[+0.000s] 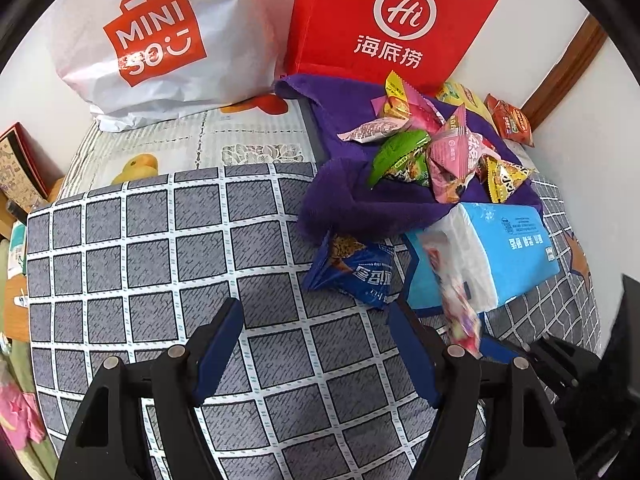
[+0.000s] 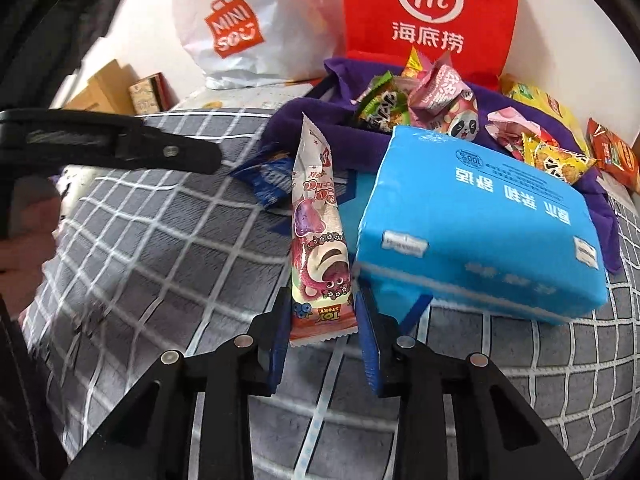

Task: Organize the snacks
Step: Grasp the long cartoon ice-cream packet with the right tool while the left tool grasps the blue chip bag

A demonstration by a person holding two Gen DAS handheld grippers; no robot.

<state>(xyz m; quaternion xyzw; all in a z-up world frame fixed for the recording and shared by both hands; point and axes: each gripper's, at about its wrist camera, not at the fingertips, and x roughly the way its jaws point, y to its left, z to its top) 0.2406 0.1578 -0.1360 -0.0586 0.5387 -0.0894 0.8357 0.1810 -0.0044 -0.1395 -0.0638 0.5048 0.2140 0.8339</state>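
Jaws of right gripper [image 2: 322,322] pinch glossy snack packet [image 2: 318,240] (long, crinkly); left gripper [image 1: 316,328] wide.

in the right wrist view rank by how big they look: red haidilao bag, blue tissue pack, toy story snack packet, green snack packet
1. blue tissue pack, though nearness inflates it
2. red Haidilao bag
3. Toy Story snack packet
4. green snack packet

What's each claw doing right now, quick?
Left claw: open, holding nothing, above the grey checked bedcover.
Right claw: shut on the long pink Toy Story snack packet.
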